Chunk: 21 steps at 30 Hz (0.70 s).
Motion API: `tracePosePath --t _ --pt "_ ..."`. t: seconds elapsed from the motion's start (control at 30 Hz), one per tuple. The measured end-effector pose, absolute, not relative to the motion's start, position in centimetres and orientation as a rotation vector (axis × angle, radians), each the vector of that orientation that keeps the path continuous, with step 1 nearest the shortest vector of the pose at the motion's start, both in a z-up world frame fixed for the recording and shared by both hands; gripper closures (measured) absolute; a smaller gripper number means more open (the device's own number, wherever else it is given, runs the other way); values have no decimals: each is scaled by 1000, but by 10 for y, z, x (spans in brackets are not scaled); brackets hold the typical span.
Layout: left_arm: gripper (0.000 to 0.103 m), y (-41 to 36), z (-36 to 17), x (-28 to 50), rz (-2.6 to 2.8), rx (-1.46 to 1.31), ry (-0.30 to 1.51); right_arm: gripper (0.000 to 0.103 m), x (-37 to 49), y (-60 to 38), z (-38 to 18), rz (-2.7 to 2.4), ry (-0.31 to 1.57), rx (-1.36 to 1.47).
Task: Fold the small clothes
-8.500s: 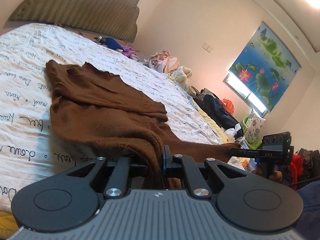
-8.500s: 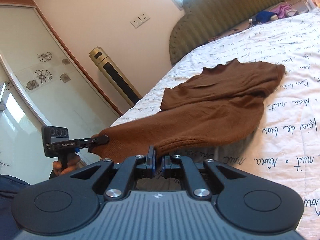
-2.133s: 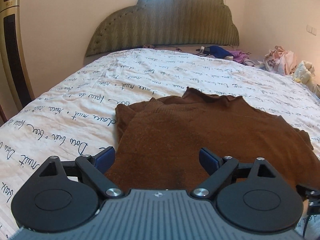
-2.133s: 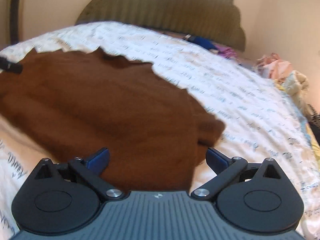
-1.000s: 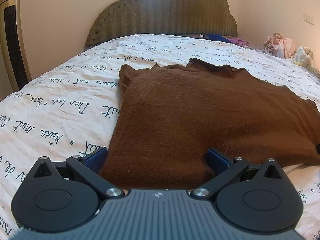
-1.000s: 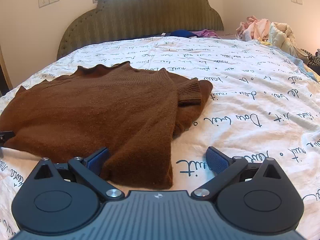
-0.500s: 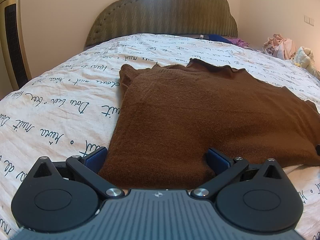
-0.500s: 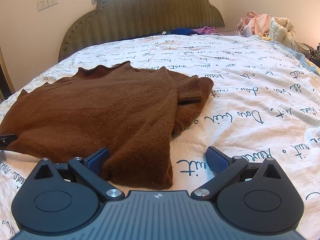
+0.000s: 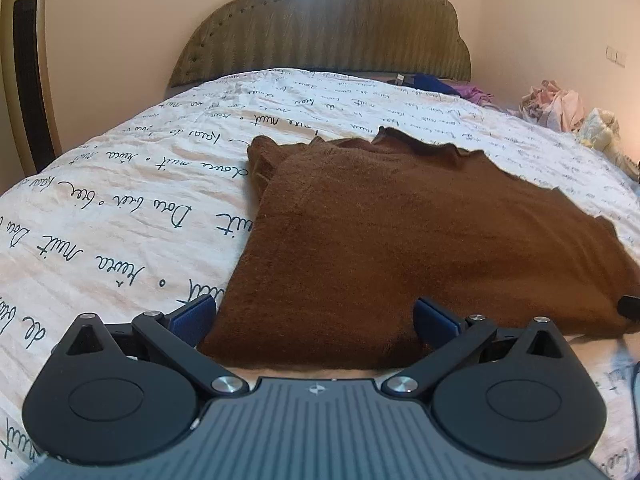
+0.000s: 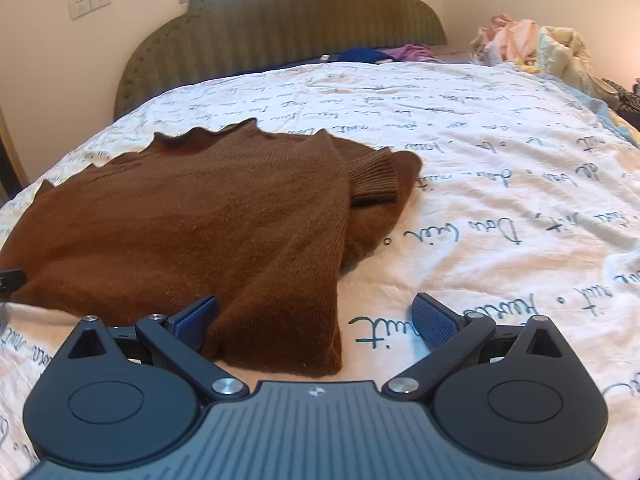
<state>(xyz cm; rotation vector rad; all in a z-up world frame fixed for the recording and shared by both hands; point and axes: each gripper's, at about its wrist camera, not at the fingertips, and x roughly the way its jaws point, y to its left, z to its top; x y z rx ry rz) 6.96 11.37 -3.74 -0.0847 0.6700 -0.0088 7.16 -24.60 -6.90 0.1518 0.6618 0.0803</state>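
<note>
Sweater (image 9: 420, 240) (folded) on bed (image 9: 120, 208)

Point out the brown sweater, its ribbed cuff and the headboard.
brown sweater (image 9: 420, 240): left wrist view, middle of the top layer.
ribbed cuff (image 10: 374, 178): right wrist view, on the ribbing.
headboard (image 10: 280, 28): right wrist view, padded middle.

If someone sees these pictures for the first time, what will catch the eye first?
First, the brown sweater, lying folded flat in the middle of the white bedspread with dark handwriting print. Next, each open hand-held gripper, left and right, at the sweater's near edge. Behind stands the green padded headboard, with a heap of clothes far right.
</note>
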Motion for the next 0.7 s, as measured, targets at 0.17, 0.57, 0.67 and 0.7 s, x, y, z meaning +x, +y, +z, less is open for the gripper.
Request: tracePosePath --t 0.17,0.57,0.67,0.7 --pt "0 150 -8 86 -19 -167 690 0 53 -219 -28 88 529 24" --pt "0 220 -30 185 -141 -571 882 0 26 -34 -19 323 227 -818" --pt "0 223 -35 202 -191 -619 885 0 19 -4 -30 410 211 -863" --pt "0 223 -36 208 -207 -627 896 0 17 4 -32 445 211 -856"
